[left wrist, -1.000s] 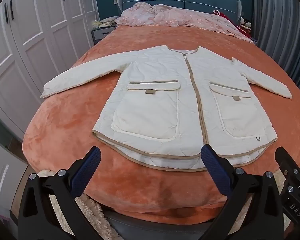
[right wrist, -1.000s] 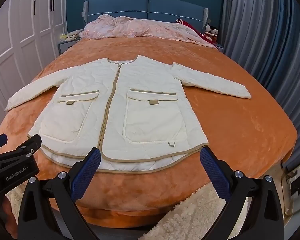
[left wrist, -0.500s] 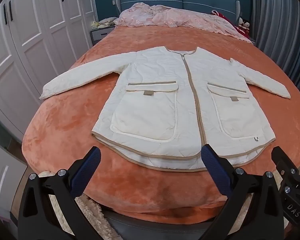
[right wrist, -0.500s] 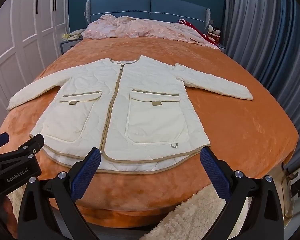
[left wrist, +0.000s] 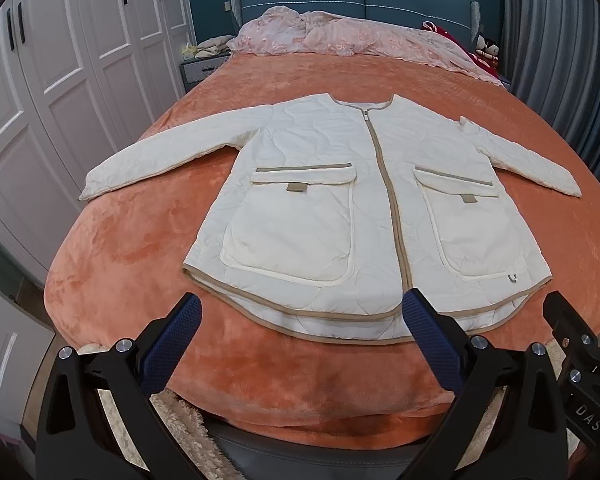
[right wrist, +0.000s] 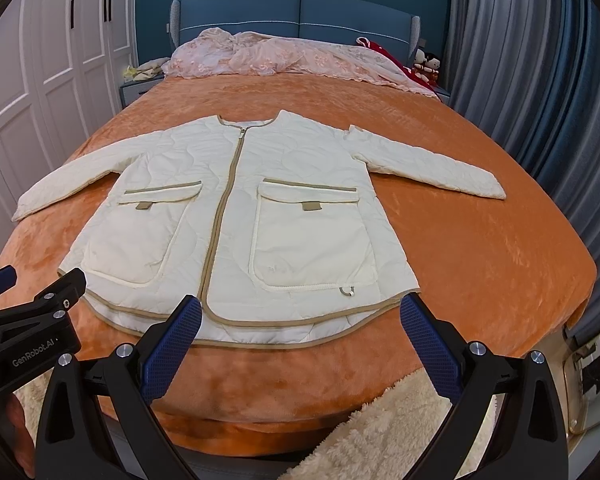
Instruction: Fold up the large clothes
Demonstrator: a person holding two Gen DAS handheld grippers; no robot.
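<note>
A cream quilted jacket [left wrist: 332, 208] with tan trim, a zipper and two front pockets lies flat, face up, sleeves spread, on the orange bed cover [left wrist: 140, 240]. It also shows in the right wrist view [right wrist: 268, 216]. My left gripper [left wrist: 300, 320] is open and empty, held above the foot of the bed near the hem's left half. My right gripper [right wrist: 300, 320] is open and empty near the hem's right half. Each gripper shows at the edge of the other's view.
White wardrobe doors [left wrist: 60, 80] stand along the left. Grey-blue curtains [right wrist: 540, 80] hang on the right. A pink lace cover [right wrist: 292, 56] and a blue headboard [right wrist: 300, 12] are at the far end. A cream fluffy rug [right wrist: 380, 432] lies below the bed's foot.
Both grippers have eased slightly forward and up toward the bed; the jacket sits a little lower and larger in view. Nothing was touched.
</note>
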